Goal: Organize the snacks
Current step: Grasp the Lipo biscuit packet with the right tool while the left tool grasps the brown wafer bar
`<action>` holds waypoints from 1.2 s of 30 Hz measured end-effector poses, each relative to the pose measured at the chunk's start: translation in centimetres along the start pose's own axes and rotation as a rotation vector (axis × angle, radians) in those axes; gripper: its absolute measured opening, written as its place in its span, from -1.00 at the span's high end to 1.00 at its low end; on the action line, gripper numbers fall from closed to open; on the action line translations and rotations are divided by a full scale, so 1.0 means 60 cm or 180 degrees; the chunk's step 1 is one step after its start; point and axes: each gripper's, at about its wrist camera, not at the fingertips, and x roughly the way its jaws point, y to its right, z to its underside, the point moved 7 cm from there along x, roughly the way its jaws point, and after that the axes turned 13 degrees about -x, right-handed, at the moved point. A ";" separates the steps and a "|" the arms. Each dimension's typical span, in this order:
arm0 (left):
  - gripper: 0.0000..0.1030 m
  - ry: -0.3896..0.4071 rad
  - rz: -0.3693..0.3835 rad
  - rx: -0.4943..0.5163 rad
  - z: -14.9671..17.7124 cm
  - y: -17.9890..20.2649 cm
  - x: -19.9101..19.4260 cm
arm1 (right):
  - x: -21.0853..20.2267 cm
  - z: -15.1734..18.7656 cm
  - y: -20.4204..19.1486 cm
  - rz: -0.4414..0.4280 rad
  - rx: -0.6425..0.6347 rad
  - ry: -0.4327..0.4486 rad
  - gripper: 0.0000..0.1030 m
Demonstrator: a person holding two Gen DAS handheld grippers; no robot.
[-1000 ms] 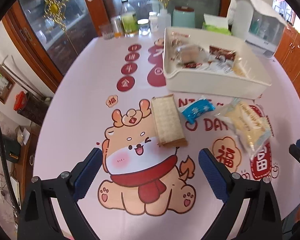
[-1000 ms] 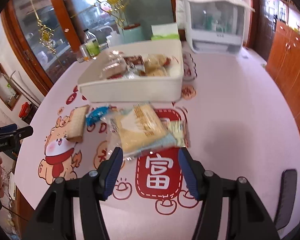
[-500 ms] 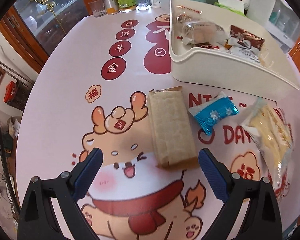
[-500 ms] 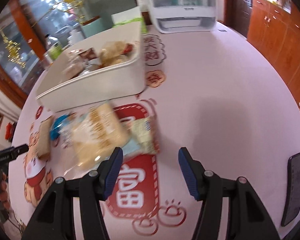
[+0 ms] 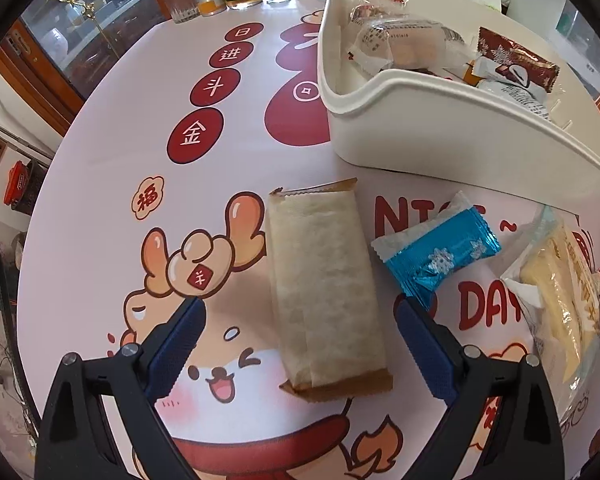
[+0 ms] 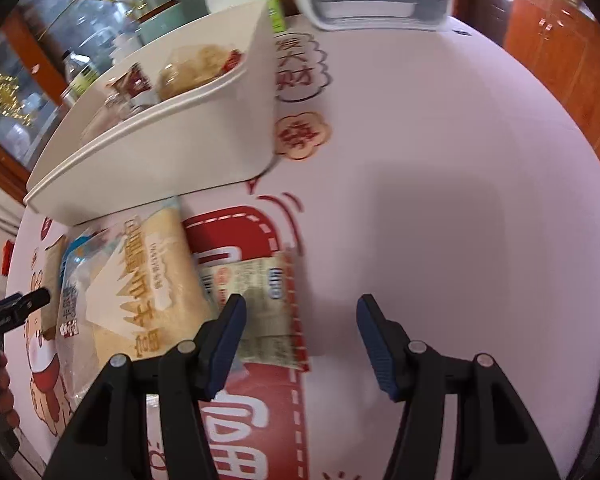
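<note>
Two wrist fisheyes look steeply down, close over a printed tablecloth (image 5: 100, 168). The left camera faces a long bar (image 5: 324, 284); the tray (image 5: 460, 136) sits at one o'clock. The right view, somewhat blurred, has that tray (image 6: 172, 152) at eleven. Both share a yellow packet (image 5: 560, 300) (image 6: 148, 292).

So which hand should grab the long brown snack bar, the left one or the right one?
Probably the left. The left gripper is open with the long brown snack bar lying right between its fingers. The right gripper is open over a small packet at the other end.
</note>
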 end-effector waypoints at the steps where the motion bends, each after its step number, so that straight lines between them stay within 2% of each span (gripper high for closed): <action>1: -0.86 0.0004 0.0002 -0.0005 -0.001 0.000 0.002 | 0.002 -0.001 -0.006 -0.0035 -0.0030 -0.0004 -0.13; 8: -0.86 -0.0065 -0.0018 -0.0084 -0.003 -0.007 0.018 | 0.012 -0.006 -0.064 -0.0219 -0.0391 -0.0055 -0.13; 13: -0.86 -0.0104 -0.0003 -0.0140 -0.006 -0.014 0.028 | 0.017 -0.004 -0.096 0.0012 -0.0708 -0.0126 -0.23; 18: -0.86 -0.0138 0.0035 -0.0194 -0.008 -0.016 0.034 | 0.024 -0.010 -0.110 0.0151 -0.0790 -0.0125 -0.27; 21: -0.86 -0.0160 0.0015 -0.0190 -0.010 -0.021 0.043 | 0.024 -0.012 -0.111 0.0157 -0.0776 -0.0101 -0.17; 23: -0.87 -0.0198 0.0012 -0.0204 -0.007 -0.023 0.051 | 0.024 -0.017 -0.114 0.0151 -0.0801 -0.0063 -0.01; 26: -0.86 -0.0233 0.0112 -0.0308 -0.004 -0.029 0.055 | 0.016 -0.010 -0.114 0.0168 -0.0783 -0.0015 0.04; 29: -0.66 -0.0196 0.0173 -0.0286 -0.005 -0.029 0.051 | 0.011 -0.001 -0.108 0.0146 -0.0709 -0.0003 0.05; 30: -0.44 -0.0167 0.0194 -0.0249 -0.006 -0.028 0.048 | 0.010 0.001 -0.107 0.0141 -0.0685 -0.0001 0.05; 31: -0.14 -0.0139 0.0211 -0.0202 -0.004 -0.029 0.044 | 0.010 0.002 -0.104 0.0132 -0.0658 -0.0001 0.05; 32: -0.04 -0.0107 0.0226 -0.0151 -0.001 -0.028 0.035 | 0.007 0.007 -0.100 0.0118 -0.0613 0.0000 0.05; 36: -0.03 -0.0120 0.0196 -0.0200 0.007 -0.041 0.032 | -0.002 0.023 -0.083 0.0064 -0.0492 -0.0014 0.05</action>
